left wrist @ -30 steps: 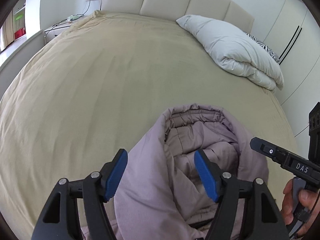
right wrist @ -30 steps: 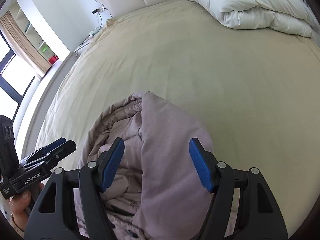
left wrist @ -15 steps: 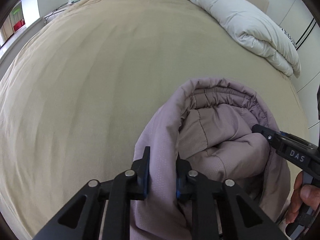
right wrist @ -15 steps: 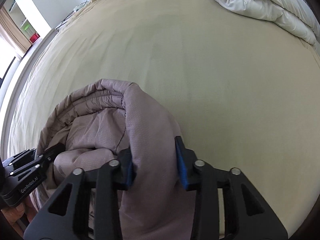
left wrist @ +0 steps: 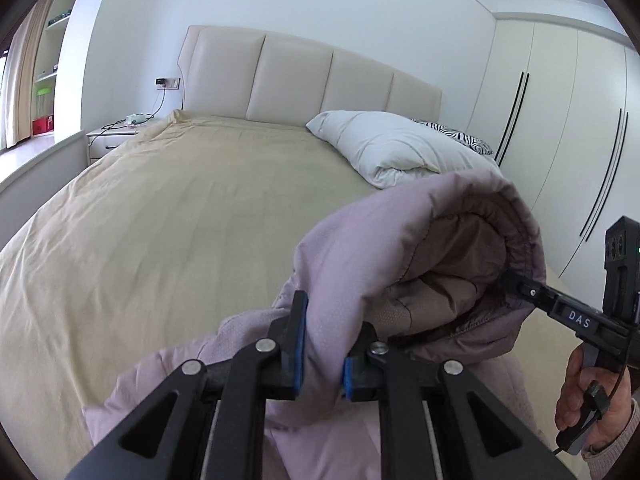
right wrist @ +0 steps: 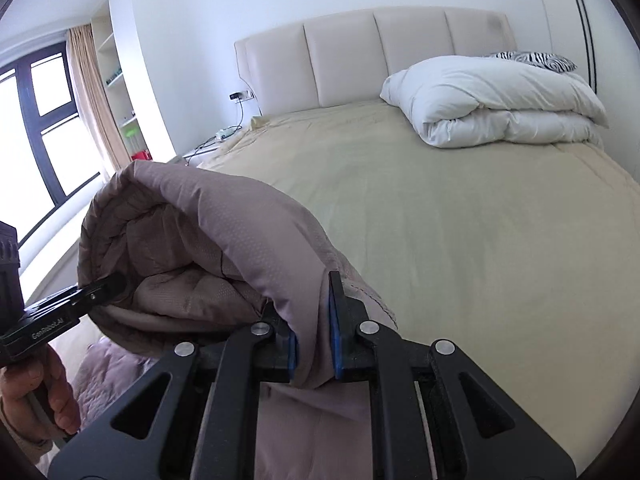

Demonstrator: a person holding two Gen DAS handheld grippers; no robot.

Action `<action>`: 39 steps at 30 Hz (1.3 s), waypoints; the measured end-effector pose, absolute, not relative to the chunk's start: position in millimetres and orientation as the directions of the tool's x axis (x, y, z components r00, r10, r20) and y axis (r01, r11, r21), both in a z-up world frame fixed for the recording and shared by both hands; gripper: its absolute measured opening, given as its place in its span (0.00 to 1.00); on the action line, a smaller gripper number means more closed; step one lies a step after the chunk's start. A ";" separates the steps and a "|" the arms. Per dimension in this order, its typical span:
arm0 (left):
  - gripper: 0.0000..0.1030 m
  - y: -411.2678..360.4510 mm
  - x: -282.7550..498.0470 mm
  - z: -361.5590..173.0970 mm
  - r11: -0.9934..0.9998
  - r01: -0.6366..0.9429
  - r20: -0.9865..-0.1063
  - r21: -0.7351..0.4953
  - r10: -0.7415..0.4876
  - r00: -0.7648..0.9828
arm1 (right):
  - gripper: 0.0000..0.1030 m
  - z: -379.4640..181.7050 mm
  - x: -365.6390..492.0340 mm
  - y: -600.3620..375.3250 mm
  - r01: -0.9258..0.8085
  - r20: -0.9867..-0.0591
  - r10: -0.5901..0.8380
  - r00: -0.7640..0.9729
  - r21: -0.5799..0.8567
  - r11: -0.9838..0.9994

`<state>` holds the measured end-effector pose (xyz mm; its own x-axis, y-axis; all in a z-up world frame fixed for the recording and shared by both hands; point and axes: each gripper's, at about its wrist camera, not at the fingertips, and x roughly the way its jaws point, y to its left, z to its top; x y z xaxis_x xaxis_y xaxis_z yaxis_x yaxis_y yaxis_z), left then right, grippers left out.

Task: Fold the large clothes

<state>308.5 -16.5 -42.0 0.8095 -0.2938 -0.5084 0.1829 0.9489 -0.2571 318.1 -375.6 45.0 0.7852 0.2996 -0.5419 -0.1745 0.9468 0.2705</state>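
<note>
Left wrist view showed the left gripper [left wrist: 322, 340] pinching a fold of the mauve padded jacket [left wrist: 420, 248] in the lower centre of the frame, its blue pads pressed into the fabric from both sides. The jacket bulged up and to the right of that grip, its gathered hem curling over at the right of the frame, where the right gripper [left wrist: 516, 284] entered from the right edge and bit into the same roll. Right wrist view gave the mirror picture: the right gripper [right wrist: 312, 340] was clamped on a fold at lower centre, the jacket [right wrist: 208, 216] ballooned to the upper left, and the left gripper [right wrist: 108, 286] reached in from the left edge.

So the roll's long axis ran between the two grippers, held clear of the tan bed cover [left wrist: 180, 220], with the rest of the jacket hanging below both grips. Neither hand looked nearer than the other. The bed lay ahead, filling the middle of both views, with a white duvet [right wrist: 500, 100] well apart at its far end. The next move likely calls for carrying the roll forward and laying it flat.
</note>
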 end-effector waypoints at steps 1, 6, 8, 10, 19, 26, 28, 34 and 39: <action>0.16 -16.0 292.4 -47.7 0.945 0.187 -0.510 -0.270 -0.305 0.805 | 0.12 36.9 297.2 -379.4 -0.176 -0.541 0.317 0.779 0.298 0.938; 0.23 -11.2 231.9 -83.9 0.950 0.138 -0.596 -0.281 -0.285 0.751 | 0.18 -21.8 212.0 -368.5 -0.171 -0.637 0.336 0.694 0.307 0.936; 0.28 -3.6 213.1 -96.2 0.940 0.118 -0.641 -0.320 -0.306 0.704 | 0.19 -39.6 189.4 -365.5 -0.162 -0.665 0.366 0.651 0.349 0.923; 0.28 6.0 196.3 -100.9 0.921 0.093 -0.660 -0.379 -0.339 0.670 | 0.19 -47.3 169.5 -371.0 -0.137 -0.661 0.389 0.642 0.401 0.906; 0.29 4.7 178.2 -1.4 0.913 0.172 -0.446 -0.369 -0.336 0.829 | 0.19 36.8 164.8 -364.2 -0.179 -0.533 0.365 0.763 0.367 0.913; 0.47 -18.0 218.8 -32.0 0.938 0.175 -0.553 -0.300 -0.320 0.769 | 0.19 33.3 211.2 -326.1 -0.232 -0.600 0.415 0.684 0.361 0.903; 0.47 -25.0 239.5 -76.6 0.947 0.160 -0.669 -0.280 -0.311 0.675 | 0.19 5.9 218.7 -312.3 -0.208 -0.669 0.342 0.659 0.275 0.939; 0.46 -46.6 247.3 -137.9 0.964 0.175 -0.744 -0.200 -0.265 0.614 | 0.18 -70.9 227.5 -307.6 -0.243 -0.724 0.324 0.609 0.218 0.945; 0.45 -34.8 233.6 -102.5 0.947 0.174 -0.695 -0.269 -0.316 0.646 | 0.19 -39.3 218.8 -310.3 -0.247 -0.716 0.326 0.617 0.218 0.944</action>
